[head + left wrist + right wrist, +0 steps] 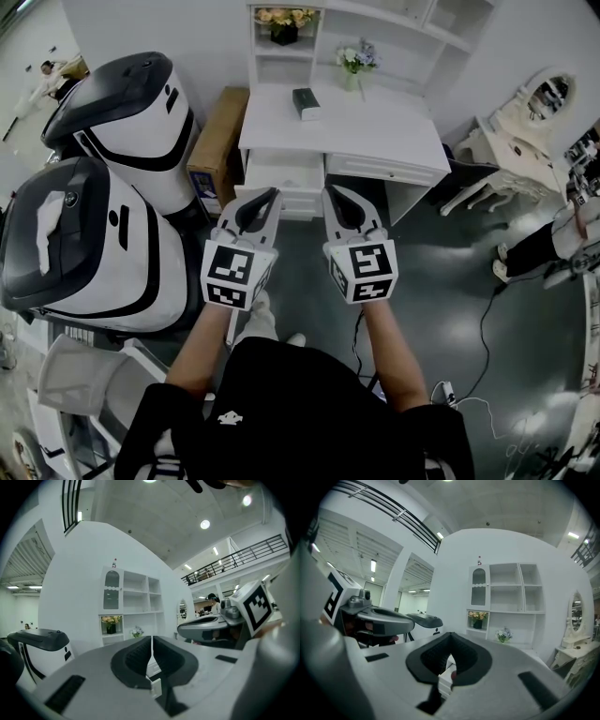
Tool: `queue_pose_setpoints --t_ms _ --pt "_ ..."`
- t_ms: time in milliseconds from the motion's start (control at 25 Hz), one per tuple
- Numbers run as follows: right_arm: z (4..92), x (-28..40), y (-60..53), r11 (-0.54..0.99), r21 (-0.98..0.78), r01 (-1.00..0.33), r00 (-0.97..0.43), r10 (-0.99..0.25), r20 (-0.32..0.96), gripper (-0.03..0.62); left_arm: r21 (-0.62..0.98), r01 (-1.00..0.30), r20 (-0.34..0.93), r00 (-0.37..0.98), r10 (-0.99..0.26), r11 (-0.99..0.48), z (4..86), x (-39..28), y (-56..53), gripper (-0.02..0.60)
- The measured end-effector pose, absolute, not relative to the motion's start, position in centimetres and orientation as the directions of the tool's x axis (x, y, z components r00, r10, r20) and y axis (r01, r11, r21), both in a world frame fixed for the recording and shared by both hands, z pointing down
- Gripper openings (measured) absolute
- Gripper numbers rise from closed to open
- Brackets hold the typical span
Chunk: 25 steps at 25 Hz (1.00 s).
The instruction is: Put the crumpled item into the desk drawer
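On machine top (89,220), crumpled item (47,228), well left of L tongs (273,193), R tongs (331,191)

Bright, even overhead light; strong fisheye warp; dark vignetted corners

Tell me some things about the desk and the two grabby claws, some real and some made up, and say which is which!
1. The left gripper and the right gripper both have their jaws closed together. True.
2. A dark green box lies on top of the white desk. True.
3. The desk's drawers are pulled open. False: their white fronts sit flush and closed.
4. The brown cardboard box stands on the desk. False: it stands on the floor beside the desk, at the desk's left in the head view.
5. The small vase of pale flowers has tipped over. False: it stands upright at the back of the desk top.
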State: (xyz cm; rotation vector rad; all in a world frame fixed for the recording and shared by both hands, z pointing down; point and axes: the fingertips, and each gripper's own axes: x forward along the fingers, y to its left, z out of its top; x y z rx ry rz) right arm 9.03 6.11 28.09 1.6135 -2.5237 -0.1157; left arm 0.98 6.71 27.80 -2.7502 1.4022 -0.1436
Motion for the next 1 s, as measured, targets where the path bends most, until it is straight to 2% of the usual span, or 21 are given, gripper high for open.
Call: queue_pose_setpoints --t_ms 1000 --pt "28.1 9.0 7.1 0.429 0.156 -0.89 -0.423 -0.903 0.071 -0.003 -0.086 -0.812 0.054 0.574 -0.817 -0.577 27.9 0.8 7.4 0.014"
